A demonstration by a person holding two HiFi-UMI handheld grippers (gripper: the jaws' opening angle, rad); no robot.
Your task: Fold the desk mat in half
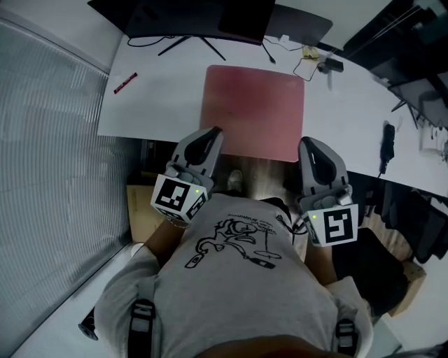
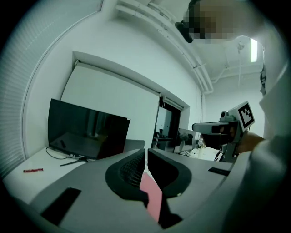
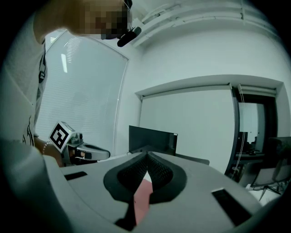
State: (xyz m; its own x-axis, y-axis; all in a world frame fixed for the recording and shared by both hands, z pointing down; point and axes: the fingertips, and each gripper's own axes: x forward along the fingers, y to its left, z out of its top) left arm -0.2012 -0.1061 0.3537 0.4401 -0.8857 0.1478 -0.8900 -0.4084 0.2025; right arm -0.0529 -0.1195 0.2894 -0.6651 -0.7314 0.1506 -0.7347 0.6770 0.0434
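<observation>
Nearly level, left gripper [image 1: 215, 132] and right gripper [image 1: 306, 142], both pressed shut, point at the desk mat [image 1: 252, 105]

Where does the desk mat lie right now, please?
Head view: the desk mat lies mid-desk, between the monitor, the left gripper and the right gripper.

A long white desk [image 1: 161, 98] stands against a plain white wall, with a flat black monitor [image 1: 189, 17] at its far edge; a white roller screen [image 2: 109, 98] hangs behind it; a tall window with pale ribbed blinds [image 3: 86, 100] fills the left side; wood-grain floor [image 1: 266, 178] shows below; a bright ceiling light strip [image 2: 253, 50] glows overhead.
</observation>
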